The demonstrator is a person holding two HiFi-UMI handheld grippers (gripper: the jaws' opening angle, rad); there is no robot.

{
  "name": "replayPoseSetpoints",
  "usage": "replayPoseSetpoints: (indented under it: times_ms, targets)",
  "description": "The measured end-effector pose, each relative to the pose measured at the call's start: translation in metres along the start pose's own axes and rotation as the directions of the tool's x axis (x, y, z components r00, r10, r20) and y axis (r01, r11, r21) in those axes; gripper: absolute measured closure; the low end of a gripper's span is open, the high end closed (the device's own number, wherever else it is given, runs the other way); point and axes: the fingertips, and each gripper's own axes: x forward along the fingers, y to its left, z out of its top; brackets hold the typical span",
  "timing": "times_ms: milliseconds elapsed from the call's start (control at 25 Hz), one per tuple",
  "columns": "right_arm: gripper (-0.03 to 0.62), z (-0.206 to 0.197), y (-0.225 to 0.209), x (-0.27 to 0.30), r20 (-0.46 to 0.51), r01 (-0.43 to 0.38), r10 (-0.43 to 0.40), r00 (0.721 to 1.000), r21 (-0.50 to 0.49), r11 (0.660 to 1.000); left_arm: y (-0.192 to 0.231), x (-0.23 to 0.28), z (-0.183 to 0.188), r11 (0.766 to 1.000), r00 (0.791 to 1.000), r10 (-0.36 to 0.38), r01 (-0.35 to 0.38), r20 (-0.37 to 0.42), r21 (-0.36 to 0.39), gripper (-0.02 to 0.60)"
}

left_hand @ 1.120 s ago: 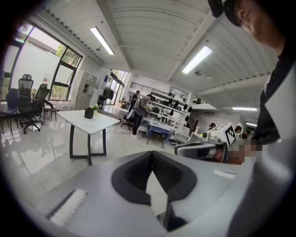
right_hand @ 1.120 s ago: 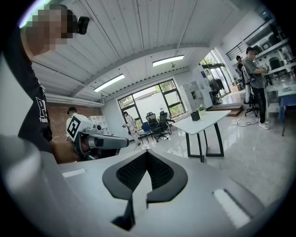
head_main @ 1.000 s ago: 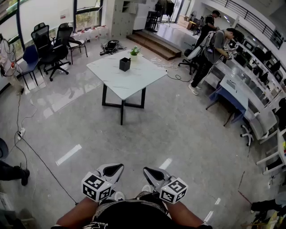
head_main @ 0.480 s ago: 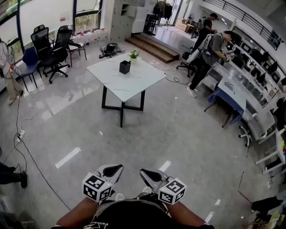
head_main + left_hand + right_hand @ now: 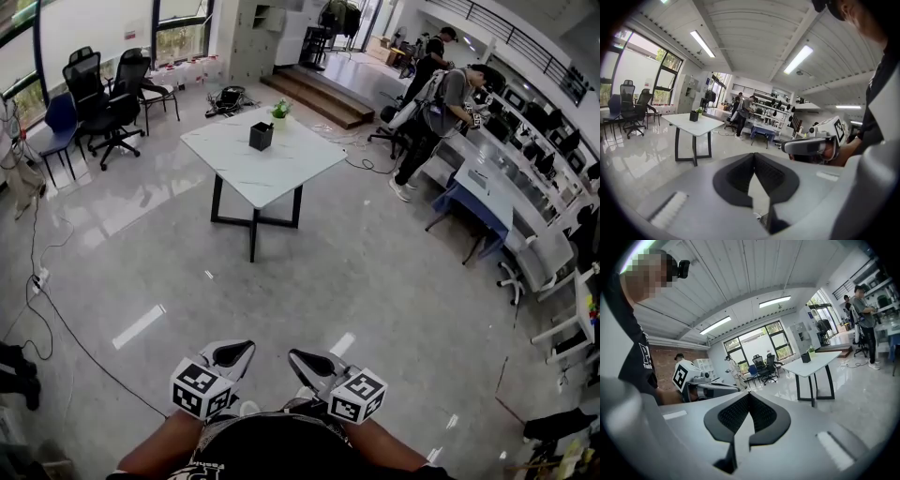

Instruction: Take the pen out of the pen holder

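Nearest, low and close to the person's body, the left gripper and the right gripper sit side by side, both well short of the counter's near side. Each gripper's own view shows its ribbed black pads pressed together at the tips with nothing between them, so both are clenched and empty, touching nothing.

A broad stretch of glossy grey tiled floor lies between them and the white marble-look square counter on black legs.

On the counter, toward its far edge, stands the small black square pen holder. The pen should be inside it, but at this range no view shows it. Just beyond the holder, at the counter's far corner, is a small green plant in a white pot.

A pen is likely light, stiff, slim and smooth, so it may slip or swing if pinched near one end. The best hold is probably across the barrel, on the part standing above the holder's rim, followed by a straight lift. The holder also looks light and could tip or rise with the pen, so the other gripper may need to steady its wall. Both grippers would have to open first, and the task's reach has not begun.
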Motion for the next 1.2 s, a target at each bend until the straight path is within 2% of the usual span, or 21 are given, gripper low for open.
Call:
replayPoseSetpoints:
  times_ms: [240,560,1040,1200]
  targets:
    - [0.6,0.001,0.002,0.01,-0.011,0.003,-0.003,1.0,0.015,1.0,0.012,-0.005,0.0,0.996,1.0,-0.017,0.018,0.015,-0.091,0.525]
    - [0.6,0.002,0.004,0.03,-0.027,0.01,-0.01,1.0,-0.026,1.0,0.024,-0.008,-0.001,1.0,1.0,0.001,-0.001,0.003,-0.026,0.525]
    - [0.6,0.015,-0.014,0.06,-0.021,0.004,-0.004,1.0,-0.024,1.0,0.057,-0.003,0.007,0.998,0.999,0.035,-0.035,0.01,-0.047,0.525]
    - [0.6,0.024,-0.03,0.075,-0.013,-0.004,0.004,1.0,0.004,1.0,0.069,0.007,0.012,0.996,1.0,0.023,-0.023,0.002,-0.084,0.525]
